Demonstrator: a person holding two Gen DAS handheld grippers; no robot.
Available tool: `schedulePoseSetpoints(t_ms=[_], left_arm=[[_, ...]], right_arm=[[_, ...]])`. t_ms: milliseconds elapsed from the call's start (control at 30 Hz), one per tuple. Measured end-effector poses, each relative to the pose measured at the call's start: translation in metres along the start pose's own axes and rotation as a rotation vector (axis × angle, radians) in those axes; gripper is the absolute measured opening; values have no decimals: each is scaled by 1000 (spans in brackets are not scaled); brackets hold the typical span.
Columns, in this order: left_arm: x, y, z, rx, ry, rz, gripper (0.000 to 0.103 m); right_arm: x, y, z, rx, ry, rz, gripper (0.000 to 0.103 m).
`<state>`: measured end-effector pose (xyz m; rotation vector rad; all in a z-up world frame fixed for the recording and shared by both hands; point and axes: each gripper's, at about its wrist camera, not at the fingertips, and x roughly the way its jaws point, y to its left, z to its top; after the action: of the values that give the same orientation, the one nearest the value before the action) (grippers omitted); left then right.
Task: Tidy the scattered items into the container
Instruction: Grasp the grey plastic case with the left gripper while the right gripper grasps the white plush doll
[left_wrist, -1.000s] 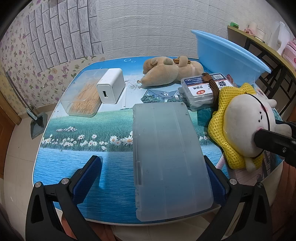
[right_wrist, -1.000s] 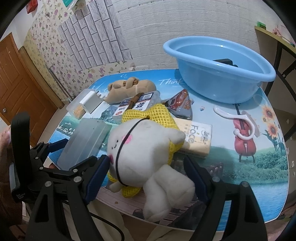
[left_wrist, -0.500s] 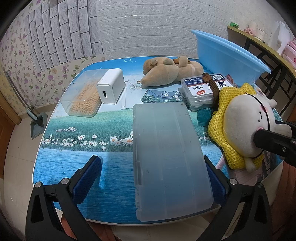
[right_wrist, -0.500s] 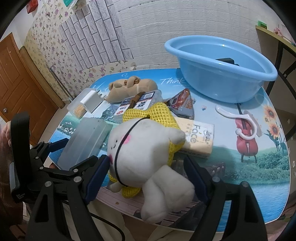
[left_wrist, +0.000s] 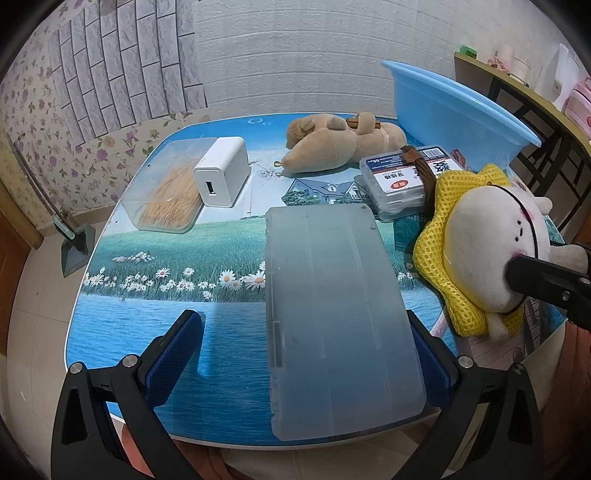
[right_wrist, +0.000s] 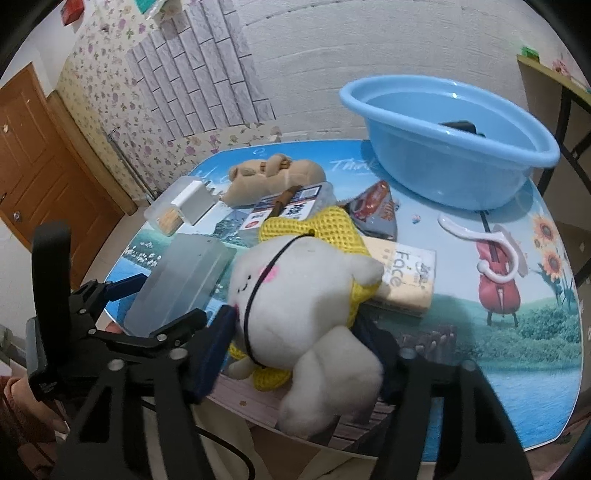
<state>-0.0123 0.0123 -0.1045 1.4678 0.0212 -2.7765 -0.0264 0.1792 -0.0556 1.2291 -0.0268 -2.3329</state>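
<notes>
My right gripper (right_wrist: 295, 350) is shut on the white plush toy (right_wrist: 295, 295) with a yellow mesh collar, at the table's near edge; the plush also shows in the left wrist view (left_wrist: 487, 251). My left gripper (left_wrist: 306, 350) is open, its blue pads on either side of a long translucent plastic case (left_wrist: 332, 295) lying on the table. The blue basin (right_wrist: 450, 147) stands at the far right with a dark item inside.
A brown plush dog (left_wrist: 343, 144), a white charger (left_wrist: 221, 177) on a clear toothpick box (left_wrist: 166, 195), a labelled plastic box (left_wrist: 402, 177), a snack packet (right_wrist: 376, 210), a "Face" box (right_wrist: 402, 280) and a white hook (right_wrist: 487, 251) lie on the table.
My right gripper has closed its fingers onto the white plush toy and tilted it slightly. The left gripper has not moved.
</notes>
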Motion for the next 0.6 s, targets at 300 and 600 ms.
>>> schedulePoseSetpoints(t_ms=[300,600], left_arm=[[-3,3,4,-8,-8,0,71],[-19,14,13,-31,-83,-49,60]], right_arm=[[-18,-1,2,2,-51,17,55],[-36,-4,7,1,-119,7,55]])
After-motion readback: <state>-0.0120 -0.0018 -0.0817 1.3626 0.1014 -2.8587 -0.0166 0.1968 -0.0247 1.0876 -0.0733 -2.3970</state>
